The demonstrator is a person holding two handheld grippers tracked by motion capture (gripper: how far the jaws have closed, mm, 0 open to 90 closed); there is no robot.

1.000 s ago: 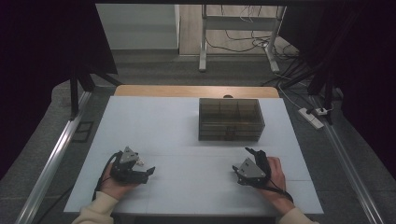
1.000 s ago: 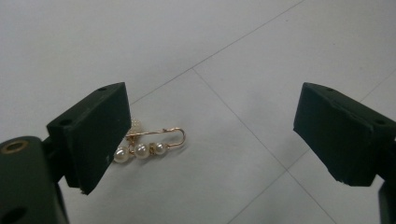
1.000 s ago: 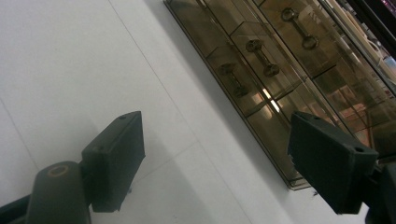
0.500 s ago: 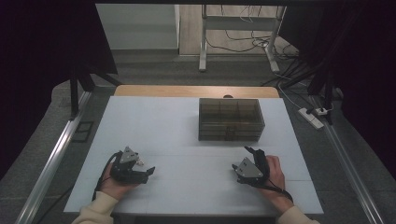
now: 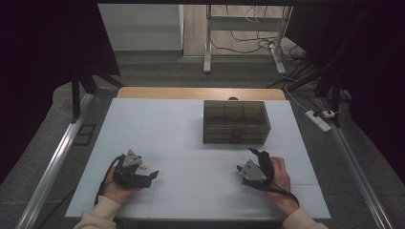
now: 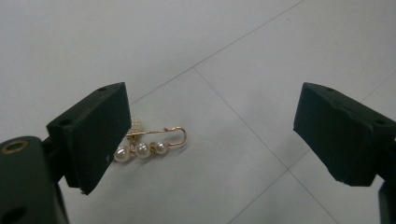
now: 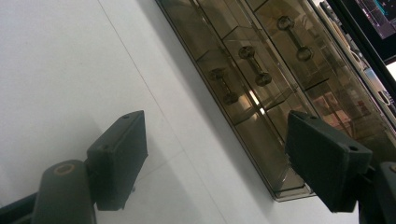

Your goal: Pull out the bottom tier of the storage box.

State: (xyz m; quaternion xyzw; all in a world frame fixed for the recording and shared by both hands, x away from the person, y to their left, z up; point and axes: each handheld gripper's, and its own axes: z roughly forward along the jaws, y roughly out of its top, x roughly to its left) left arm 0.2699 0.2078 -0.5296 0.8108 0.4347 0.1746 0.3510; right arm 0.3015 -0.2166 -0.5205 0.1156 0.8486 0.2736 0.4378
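Note:
A small gold safety pin with three pearls [image 6: 150, 143] lies on the white table, just beside the left jaw in the left gripper view. My left gripper [image 6: 212, 135] is open wide above it, with nothing between its jaws. From the high view the left gripper [image 5: 149, 171] rests near the table's front left, pointing right. The right gripper [image 5: 248, 160] sits at the front right, aimed toward a smoky clear drawer box [image 5: 235, 121]. Seen in the right gripper view, that gripper [image 7: 224, 158] is open and empty, and the drawer box [image 7: 261, 79] shows several handled drawers.
The white table [image 5: 157, 129] has a wooden strip along its far edge [image 5: 191, 93]. Metal rails run along both sides. A power strip [image 5: 319, 120] and cables lie on the floor at the right. Dark curtains hang at left and right.

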